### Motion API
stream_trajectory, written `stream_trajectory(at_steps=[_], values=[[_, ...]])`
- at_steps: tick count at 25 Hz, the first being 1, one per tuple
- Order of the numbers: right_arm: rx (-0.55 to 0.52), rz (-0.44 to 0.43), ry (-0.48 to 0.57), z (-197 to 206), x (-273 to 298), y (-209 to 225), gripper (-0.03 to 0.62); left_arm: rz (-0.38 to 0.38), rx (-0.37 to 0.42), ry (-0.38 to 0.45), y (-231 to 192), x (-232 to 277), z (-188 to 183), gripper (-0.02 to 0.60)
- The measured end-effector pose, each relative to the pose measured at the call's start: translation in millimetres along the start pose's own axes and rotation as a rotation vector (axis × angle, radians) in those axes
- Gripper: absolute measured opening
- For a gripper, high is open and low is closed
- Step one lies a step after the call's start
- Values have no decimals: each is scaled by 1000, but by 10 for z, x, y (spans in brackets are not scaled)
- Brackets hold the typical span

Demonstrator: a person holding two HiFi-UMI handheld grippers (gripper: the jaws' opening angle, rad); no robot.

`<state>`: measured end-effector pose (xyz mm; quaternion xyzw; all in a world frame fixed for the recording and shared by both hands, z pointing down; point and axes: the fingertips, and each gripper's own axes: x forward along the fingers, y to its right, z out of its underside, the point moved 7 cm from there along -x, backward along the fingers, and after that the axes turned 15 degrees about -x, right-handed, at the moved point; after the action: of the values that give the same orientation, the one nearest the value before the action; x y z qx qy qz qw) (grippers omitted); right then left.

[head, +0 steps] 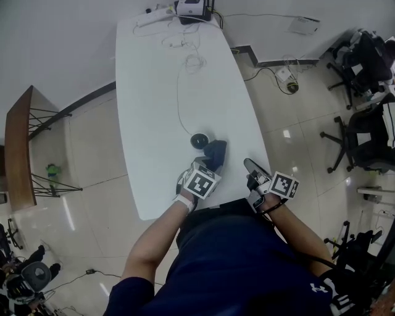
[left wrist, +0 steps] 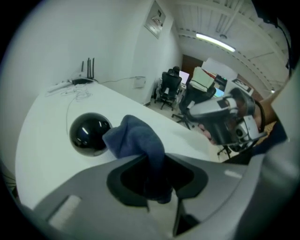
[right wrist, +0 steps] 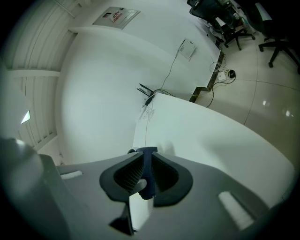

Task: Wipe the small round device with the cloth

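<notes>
The small round device [head: 199, 141] is a glossy black ball [left wrist: 90, 133] on the white table [head: 154, 92]. A dark blue cloth [head: 215, 150] is bunched up, and its front edge lies against the ball's right side [left wrist: 136, 136]. My left gripper [head: 213, 159] is shut on the cloth's near end [left wrist: 152, 161]. My right gripper [head: 250, 165] hovers over the table's near right edge, apart from the cloth. Its jaws [right wrist: 146, 157] stand almost together and hold nothing. The blue cloth shows through the slit between them.
A thin cable [head: 179, 92] runs from the device to a router [head: 191, 8] and a power strip [head: 154, 15] at the table's far end. Office chairs [head: 361, 133] stand on the right, and a wooden shelf [head: 17, 148] on the left.
</notes>
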<state>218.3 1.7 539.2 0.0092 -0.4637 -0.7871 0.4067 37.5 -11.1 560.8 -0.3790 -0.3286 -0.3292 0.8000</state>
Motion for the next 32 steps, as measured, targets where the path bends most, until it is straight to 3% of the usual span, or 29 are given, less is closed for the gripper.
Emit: stream_trajectory(at_steps=[5,10,12,15,18,21,26,32], values=[[10,14,4,12,-25,64,55,35,-17,-107,-50,-40,252,110],[2,-3,0,-24,44,18,55,76,44,-160,-332,-638,384,110],[-1,-6,-3,-36,69,15,55,12,104,-154,-648,-899,262,110],[-7,-7,-3,-30,99,-2,55,-133,261,-127,-1128,-1090,-86,110],[-8,-3,3,-12,101,-49,55,-191,352,-166,-1432,-907,-339,110],[-6,11,31,-36,29,-86,55,-184,336,-195,-1558,-691,-495,109],[24,68,88,-63,-200,44,55,-239,320,-146,-1687,-623,-742,104],[56,91,108,36,-292,104,55,-165,445,-261,-1509,-310,-627,104]])
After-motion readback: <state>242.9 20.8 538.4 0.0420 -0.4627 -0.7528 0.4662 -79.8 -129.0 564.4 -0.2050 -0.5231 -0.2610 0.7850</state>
